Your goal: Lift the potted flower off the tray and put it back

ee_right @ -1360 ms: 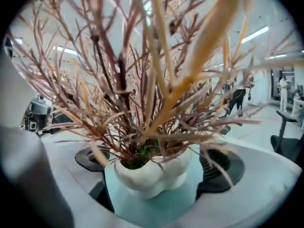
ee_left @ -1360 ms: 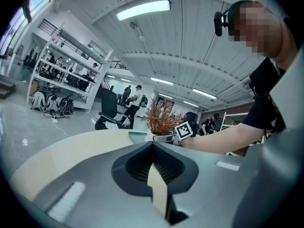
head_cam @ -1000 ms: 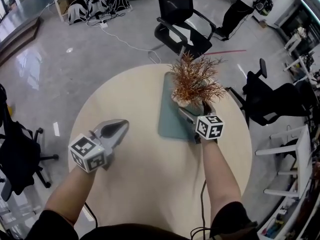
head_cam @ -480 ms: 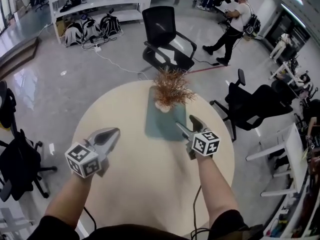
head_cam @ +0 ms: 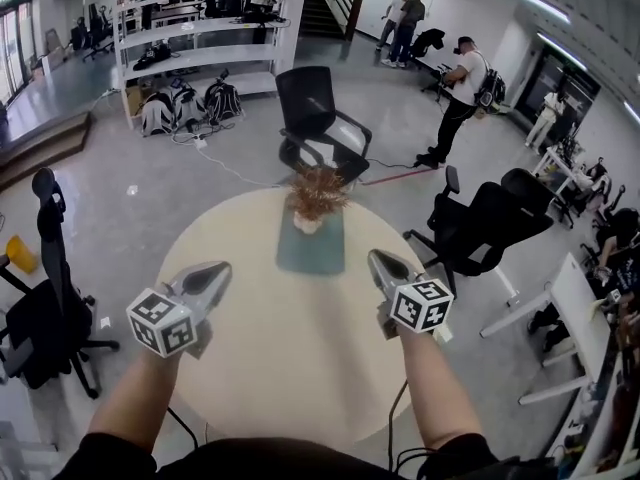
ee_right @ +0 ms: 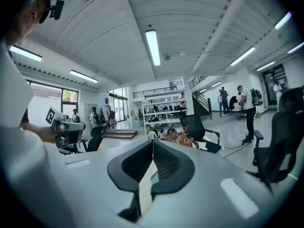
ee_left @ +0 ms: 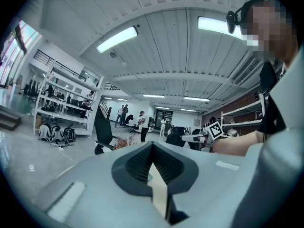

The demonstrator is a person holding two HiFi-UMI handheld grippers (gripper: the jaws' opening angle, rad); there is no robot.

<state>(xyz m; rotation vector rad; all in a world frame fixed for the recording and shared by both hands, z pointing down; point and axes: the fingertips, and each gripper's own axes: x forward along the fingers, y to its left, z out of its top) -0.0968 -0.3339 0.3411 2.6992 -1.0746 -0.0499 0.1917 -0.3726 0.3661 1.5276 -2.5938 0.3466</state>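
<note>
The potted flower (head_cam: 316,200) stands on the tray (head_cam: 310,253) at the round table's (head_cam: 270,368) twelve o'clock, so the task looks finished. The left gripper (head_cam: 214,270), at eight o'clock, has its jaws together. The right gripper (head_cam: 379,259), at four o'clock, has just been closing its jaws on nothing.

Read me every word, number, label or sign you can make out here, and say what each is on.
No readable text anywhere.
Left gripper: its cube bears black-and-white square markers, no letters or digits.
Right gripper: same markers, no letters; its jaws have just been closing, nothing between them.
Potted flower, tray, round table: no print visible.
Background shelves: anything there is too small to read.
</note>
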